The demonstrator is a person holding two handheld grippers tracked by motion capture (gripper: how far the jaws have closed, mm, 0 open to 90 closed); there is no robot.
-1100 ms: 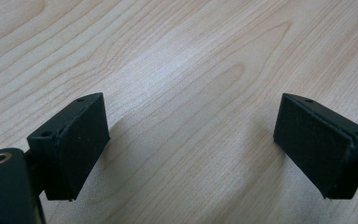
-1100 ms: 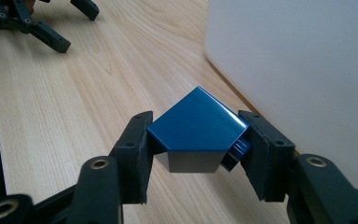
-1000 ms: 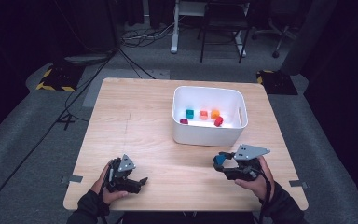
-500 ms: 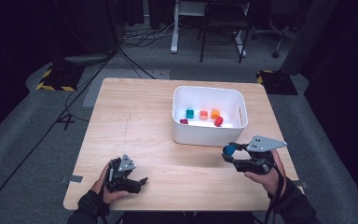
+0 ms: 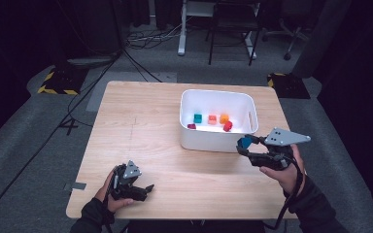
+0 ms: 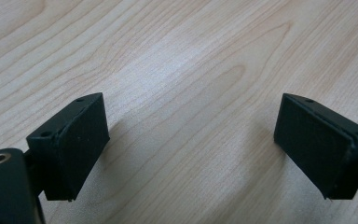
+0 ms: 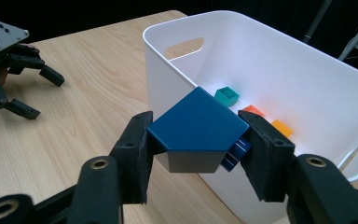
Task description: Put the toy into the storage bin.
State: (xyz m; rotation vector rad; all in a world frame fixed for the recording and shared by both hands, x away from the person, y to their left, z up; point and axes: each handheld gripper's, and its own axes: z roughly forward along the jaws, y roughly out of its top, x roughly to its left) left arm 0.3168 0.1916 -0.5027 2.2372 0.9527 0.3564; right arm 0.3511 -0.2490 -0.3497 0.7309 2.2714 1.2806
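Observation:
My right gripper is shut on a dark blue block, held in the air just outside the near right wall of the white bin. The blue block sits level with the bin's rim. Inside the bin lie a teal block, two orange blocks, a red block and a dark red one. My left gripper rests low over the table near its front left edge, jaws wide open with bare wood between its pads. The right gripper view also shows that left gripper farther off.
The wooden table has open surface to the left of the bin. Dark floor with cables, a chair and desk legs lies beyond the far edge. A grey tape strip marks the front left corner.
My right gripper has lifted and moved right and toward the bin's near wall with the blue block in it. The left gripper has stayed in place.

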